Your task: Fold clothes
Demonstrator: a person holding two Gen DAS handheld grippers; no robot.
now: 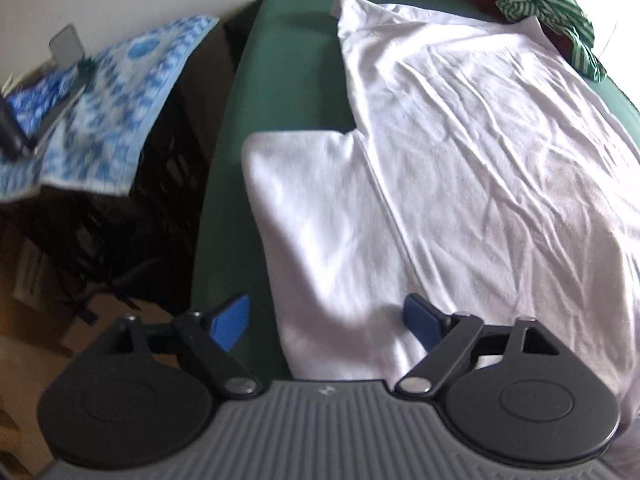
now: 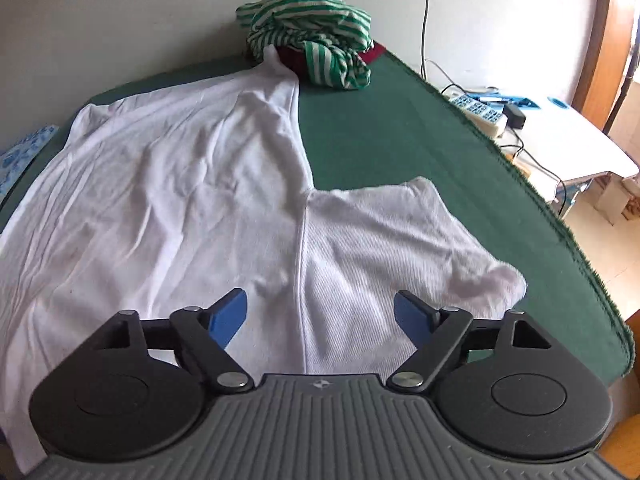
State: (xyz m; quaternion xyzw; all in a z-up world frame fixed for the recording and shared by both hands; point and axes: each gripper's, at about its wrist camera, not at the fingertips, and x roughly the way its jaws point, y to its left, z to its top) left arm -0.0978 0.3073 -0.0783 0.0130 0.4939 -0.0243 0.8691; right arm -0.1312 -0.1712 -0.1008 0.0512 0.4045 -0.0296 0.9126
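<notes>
A white T-shirt [image 1: 460, 140] lies spread flat on the green table [image 1: 288, 72]. In the left wrist view my left gripper [image 1: 326, 320] is open and empty, just above the shirt's left sleeve [image 1: 312, 208]. In the right wrist view the same shirt [image 2: 168, 184] fills the left and middle, and my right gripper [image 2: 320, 316] is open and empty above the seam of the right sleeve [image 2: 384, 232]. A crumpled green-and-white striped garment [image 2: 312, 32] lies at the far end of the table, over something dark red. It also shows in the left wrist view [image 1: 536, 12].
A blue-patterned cloth [image 1: 108, 112] covers a dark crate left of the table. A white side desk [image 2: 560, 136] with a remote-like keypad, cables and an adapter stands to the right. The green table's edge [image 2: 580, 248] runs along the right. A wall is behind.
</notes>
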